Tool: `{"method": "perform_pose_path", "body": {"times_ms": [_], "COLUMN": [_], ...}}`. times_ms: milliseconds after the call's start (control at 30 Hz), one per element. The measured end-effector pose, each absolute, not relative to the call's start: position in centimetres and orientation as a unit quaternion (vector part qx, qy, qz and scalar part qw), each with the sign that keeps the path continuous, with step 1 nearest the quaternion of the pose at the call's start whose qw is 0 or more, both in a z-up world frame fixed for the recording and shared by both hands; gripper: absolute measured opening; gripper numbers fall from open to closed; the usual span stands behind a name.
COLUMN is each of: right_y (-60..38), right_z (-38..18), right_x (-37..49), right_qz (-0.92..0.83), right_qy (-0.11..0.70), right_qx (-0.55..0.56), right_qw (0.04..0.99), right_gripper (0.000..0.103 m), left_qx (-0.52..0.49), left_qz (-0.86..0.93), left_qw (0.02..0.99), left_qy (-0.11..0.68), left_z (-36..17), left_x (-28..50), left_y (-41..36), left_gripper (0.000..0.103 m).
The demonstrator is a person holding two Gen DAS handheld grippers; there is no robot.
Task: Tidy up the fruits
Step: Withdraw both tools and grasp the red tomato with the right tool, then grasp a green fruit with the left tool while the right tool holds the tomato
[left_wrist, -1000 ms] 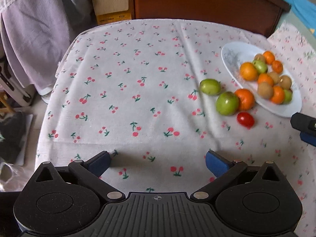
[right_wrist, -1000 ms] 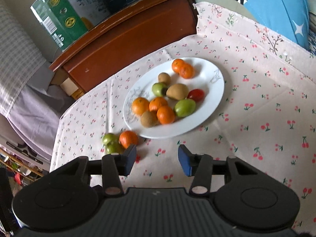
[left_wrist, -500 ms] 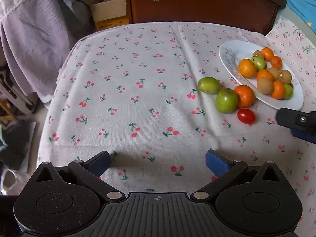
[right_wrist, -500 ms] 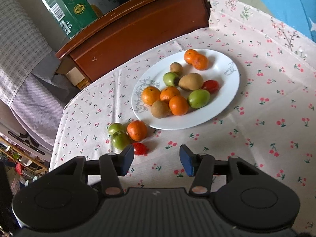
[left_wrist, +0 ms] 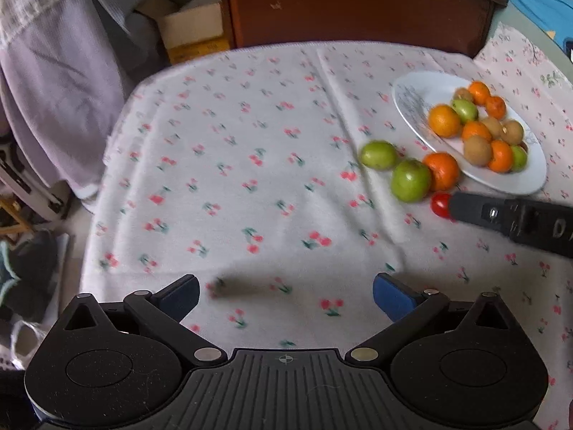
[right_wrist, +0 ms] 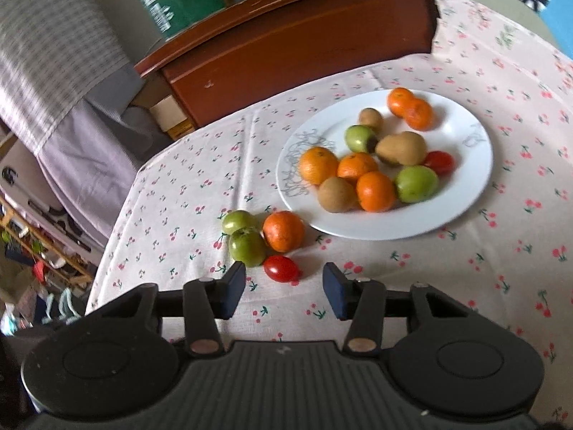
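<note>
Red and small, the cherry tomato [right_wrist: 281, 268] lies on the cloth just ahead of my right gripper [right_wrist: 284, 289], its long axis running roughly across my gap. My jaws, apart and empty, have just been closing. My left gripper [left_wrist: 284, 297] hangs wide open, well apart from it. Beyond sit two green fruits, an orange [right_wrist: 283, 231] and the plate [right_wrist: 465, 211], near the table's far edge.

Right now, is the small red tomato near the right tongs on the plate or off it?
Off. The small red tomato lies on the tablecloth, short of the plate, just ahead of the open right tongs.
</note>
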State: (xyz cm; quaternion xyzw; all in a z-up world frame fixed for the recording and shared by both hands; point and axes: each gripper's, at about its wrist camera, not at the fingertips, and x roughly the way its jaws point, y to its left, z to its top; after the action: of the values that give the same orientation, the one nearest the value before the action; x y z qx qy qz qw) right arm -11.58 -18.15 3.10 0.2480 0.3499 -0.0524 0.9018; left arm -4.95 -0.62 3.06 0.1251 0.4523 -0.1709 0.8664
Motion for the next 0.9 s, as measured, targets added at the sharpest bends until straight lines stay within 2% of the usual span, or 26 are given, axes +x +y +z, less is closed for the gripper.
{"method": "perform_pose_path", "body": {"times_ms": [133,400,500,667,833,900], "right_y": [-17.4,-16.4,-16.1,-15.9,-17.6,-17.8], "right_z": [2.7,1.9,1.9,2.1,3.5,4.5], "right_x": [-10.9,-9.7,-9.6,-10.1,-11.4,-11.9], "right_qz": [-0.040,-0.043,-0.047,-0.049,-0.064,-0.062], "right_qy": [0.354,0.351,0.351,0.364,0.387,0.389], "right_qx": [0.229,0.188,0.167,0.153,0.214,0.201], "right_qw": [0.906,0.916,0.920,0.918,0.895,0.897], "right_gripper": [0.038,0.034,0.025,0.024,0.024,0.024], "left_qx": [0.123,0.110,0.090,0.083,0.118,0.136], "left_qz": [-0.166,-0.150,-0.161,-0.184,-0.225,-0.246], "left_qw": [0.876,0.876,0.875,0.868,0.860,0.857], "left_qy": [0.436,0.445,0.447,0.454,0.443,0.431], "left_z": [3.7,3.8,3.9,4.2,4.7,4.9], "left_x": [-4.7,-3.7,-3.5,-3.6,-3.9,-3.9], "left_y": [0.1,1.0,1.3,0.4,-2.0,-2.9], "left_gripper": [0.103,0.103,0.103,0.103,0.103,0.103]}}
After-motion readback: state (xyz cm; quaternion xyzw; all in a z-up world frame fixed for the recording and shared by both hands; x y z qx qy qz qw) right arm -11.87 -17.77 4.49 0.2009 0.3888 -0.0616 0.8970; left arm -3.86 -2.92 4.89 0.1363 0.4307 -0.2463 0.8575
